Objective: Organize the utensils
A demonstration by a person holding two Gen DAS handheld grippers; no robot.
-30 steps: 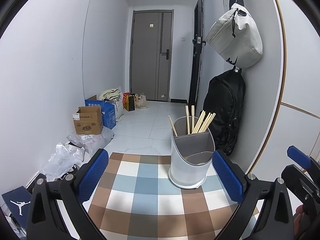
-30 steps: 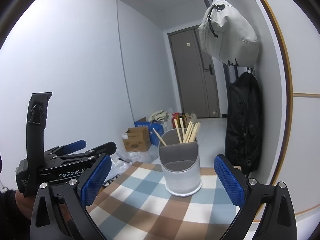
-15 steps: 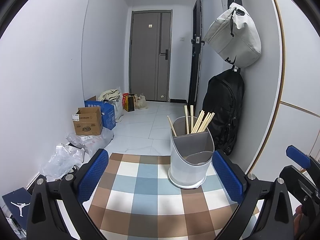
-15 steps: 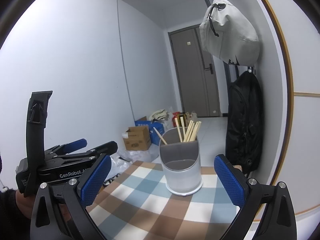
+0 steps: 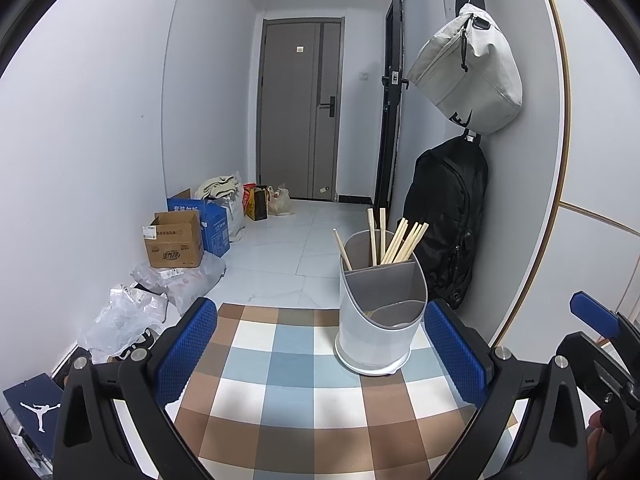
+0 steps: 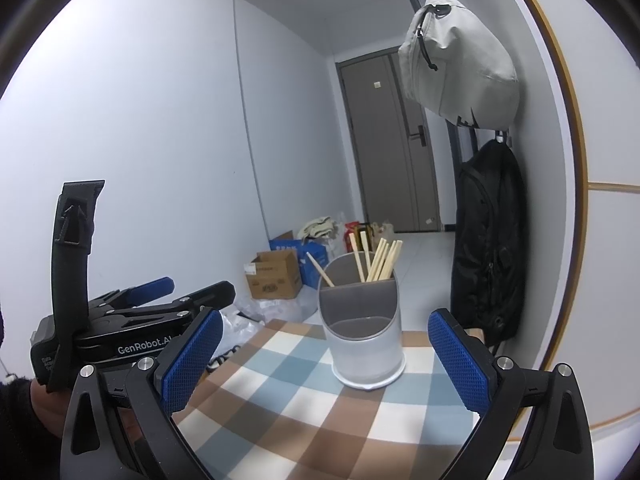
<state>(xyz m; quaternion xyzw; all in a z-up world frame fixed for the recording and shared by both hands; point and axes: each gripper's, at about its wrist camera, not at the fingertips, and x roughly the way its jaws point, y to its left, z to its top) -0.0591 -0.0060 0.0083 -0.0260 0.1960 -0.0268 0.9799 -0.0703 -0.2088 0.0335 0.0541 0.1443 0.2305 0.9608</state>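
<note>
Both the left gripper (image 5: 320,356) and right gripper (image 6: 324,364) hover empty, jaws apart. The grey two-compartment plastic utensil holder (image 5: 378,304) with wooden chopsticks (image 5: 396,240) stands near the checked worktop's (image 5: 280,400) far edge; sorting looks done, unless a next utensil lies out of view

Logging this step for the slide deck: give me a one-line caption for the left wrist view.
Open left gripper faces a grey two-compartment plastic utensil holder with wooden chopsticks in its rear compartment, on a checked tablecloth.

A pale grey holder (image 5: 380,320) of tan chopsticks (image 5: 402,240) stands on a checked tablecloth (image 5: 304,392) (brown, blue, white).
</note>
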